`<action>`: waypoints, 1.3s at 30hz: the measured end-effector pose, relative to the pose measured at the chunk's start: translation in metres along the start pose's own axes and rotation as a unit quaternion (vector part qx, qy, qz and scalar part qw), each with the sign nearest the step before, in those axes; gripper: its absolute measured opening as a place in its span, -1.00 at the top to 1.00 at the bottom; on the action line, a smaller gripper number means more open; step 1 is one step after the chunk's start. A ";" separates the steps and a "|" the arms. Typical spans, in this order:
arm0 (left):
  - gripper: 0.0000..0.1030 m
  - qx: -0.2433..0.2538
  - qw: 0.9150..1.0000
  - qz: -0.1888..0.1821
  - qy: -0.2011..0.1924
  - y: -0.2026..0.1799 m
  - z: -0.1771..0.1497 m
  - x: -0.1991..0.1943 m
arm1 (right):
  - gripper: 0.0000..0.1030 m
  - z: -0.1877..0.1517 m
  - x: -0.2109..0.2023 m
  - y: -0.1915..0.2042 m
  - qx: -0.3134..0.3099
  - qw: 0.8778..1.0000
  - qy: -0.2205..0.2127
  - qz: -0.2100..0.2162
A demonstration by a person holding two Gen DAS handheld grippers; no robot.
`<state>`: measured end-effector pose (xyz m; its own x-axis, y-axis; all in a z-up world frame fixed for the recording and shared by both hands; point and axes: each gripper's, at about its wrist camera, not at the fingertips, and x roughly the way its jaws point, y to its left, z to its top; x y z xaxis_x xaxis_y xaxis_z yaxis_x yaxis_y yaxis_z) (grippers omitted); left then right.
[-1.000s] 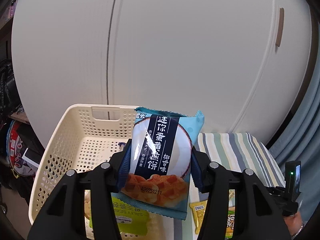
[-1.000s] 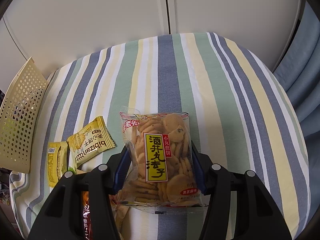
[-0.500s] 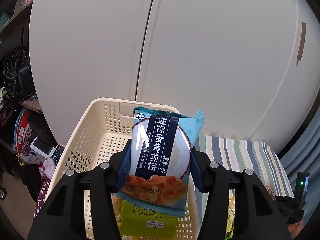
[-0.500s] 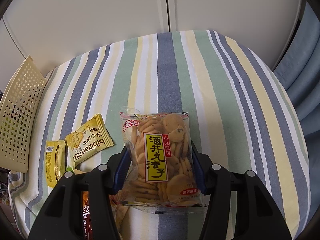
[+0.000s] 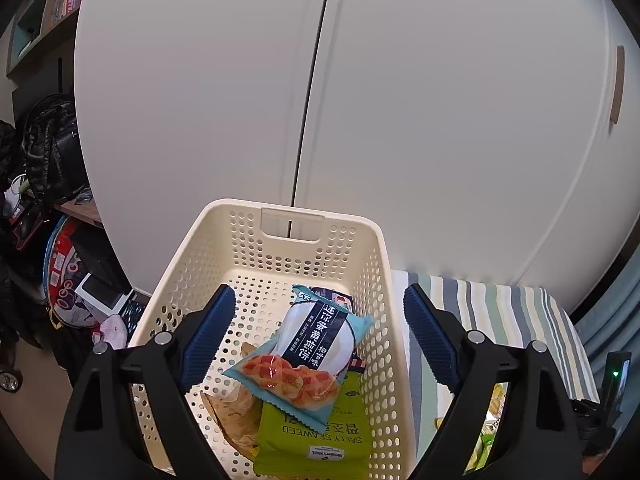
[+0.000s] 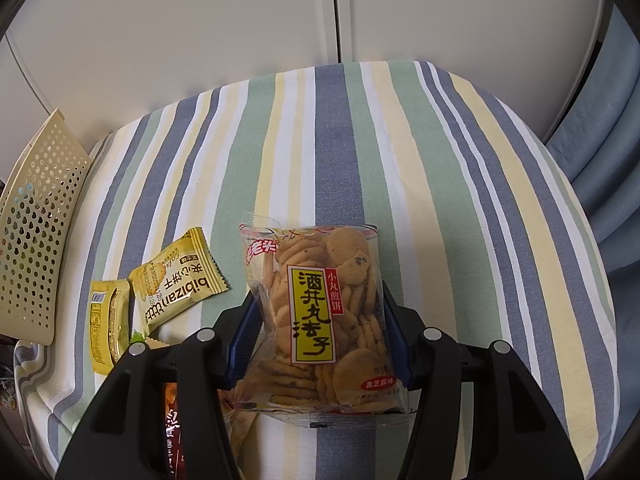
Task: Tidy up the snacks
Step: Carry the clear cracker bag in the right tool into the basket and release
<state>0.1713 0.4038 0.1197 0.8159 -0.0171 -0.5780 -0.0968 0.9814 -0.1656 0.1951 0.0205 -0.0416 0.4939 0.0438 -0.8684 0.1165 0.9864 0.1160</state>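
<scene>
Both wrist views look down; share basket [image 5: 384,264].

Cream basket [image 5: 372,264] showing dotted hole pattern. Light-blue packet [image 5: 308,352] wearing navy band, lime-green seaweed pack [image 5: 320,436] peeking under. Tablecloth [image 6: 400,152] rocking blue, green, yellow, white stripes. Clear cracker bag [image 6: 320,312] sporting yellow label.

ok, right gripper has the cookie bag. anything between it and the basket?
Two yellow packets lie on the striped cloth between the cookie bag and the basket. They're flat; a lifted carry should clear them.
</scene>
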 end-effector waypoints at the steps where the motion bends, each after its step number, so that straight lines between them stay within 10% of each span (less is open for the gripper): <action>1: -0.70 0.001 1.000 0.002 -0.001 0.000 0.000 0.001 | -0.07 0.000 -0.001 0.001 0.000 1.000 -0.001 0.000; 18: -0.87 0.006 1.000 0.018 -0.013 0.005 0.003 -0.002 | -0.07 0.018 -0.046 0.044 -0.025 0.997 -0.052 0.048; 39: -0.94 -0.051 0.996 0.043 -0.056 0.059 0.020 -0.036 | -0.07 0.058 -0.112 0.218 -0.149 0.969 -0.112 0.161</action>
<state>0.1474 0.4656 0.1464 0.8602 0.0923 -0.5016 -0.2211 0.9538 -0.2035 0.2149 0.2216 0.1088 0.6418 0.3544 -0.6801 -0.3130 0.9306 0.1895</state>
